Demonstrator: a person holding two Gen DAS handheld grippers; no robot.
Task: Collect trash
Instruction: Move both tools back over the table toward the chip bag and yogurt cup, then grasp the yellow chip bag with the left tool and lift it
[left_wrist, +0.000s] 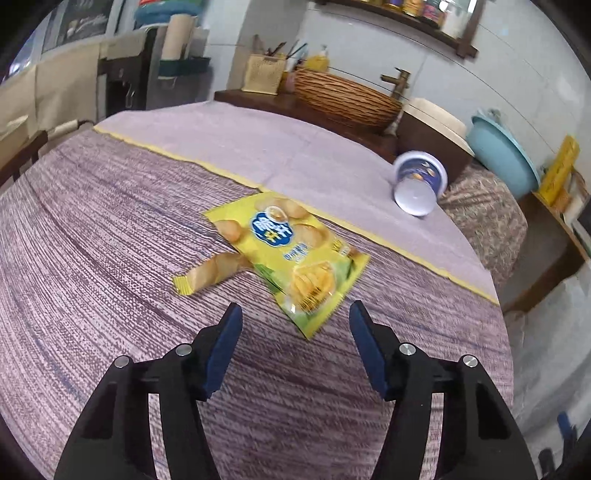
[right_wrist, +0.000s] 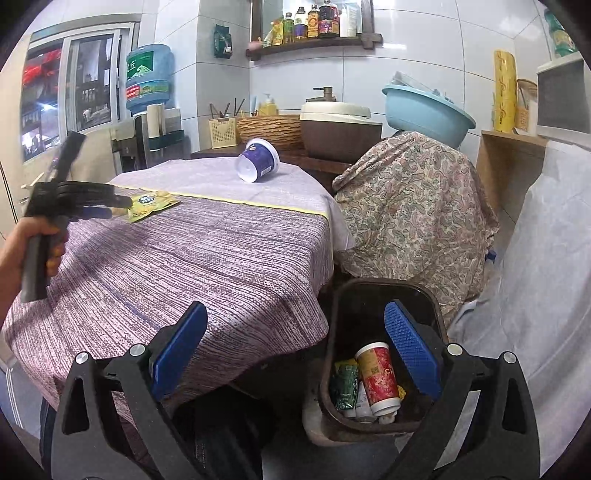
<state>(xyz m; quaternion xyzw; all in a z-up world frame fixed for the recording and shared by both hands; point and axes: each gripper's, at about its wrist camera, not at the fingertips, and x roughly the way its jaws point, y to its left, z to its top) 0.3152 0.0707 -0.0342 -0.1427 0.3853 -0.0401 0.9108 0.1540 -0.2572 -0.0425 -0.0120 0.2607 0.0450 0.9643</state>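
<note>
I have the left gripper (left_wrist: 295, 314) spread wide and empty, its tips hanging just short of the yellow chip bag (left_wrist: 288, 254) that lies flat in the middle of the left wrist frame on the woven purple tablecloth (left_wrist: 110, 221). To take it well I judge I should drop one blue pad onto the near corner and slide the other under the crimped edge, since thin glossy foil lying flat gives little to bite and may skid on the ribbed cloth. A small torn wrapper (left_wrist: 210, 275) lies touching the bag's left side; I would keep it out of this pinch and come back for it. Further off, toward the upper right, a blue-and-white paper tub (left_wrist: 419, 182) lies tipped on its side, rigid and round, likely to roll. My right gripper (right_wrist: 295, 354) is likewise released and holds nothing, low in its frame near the dark trash bin (right_wrist: 332, 332), where a red paper cup (right_wrist: 378, 376) already lies among other scraps.
</note>
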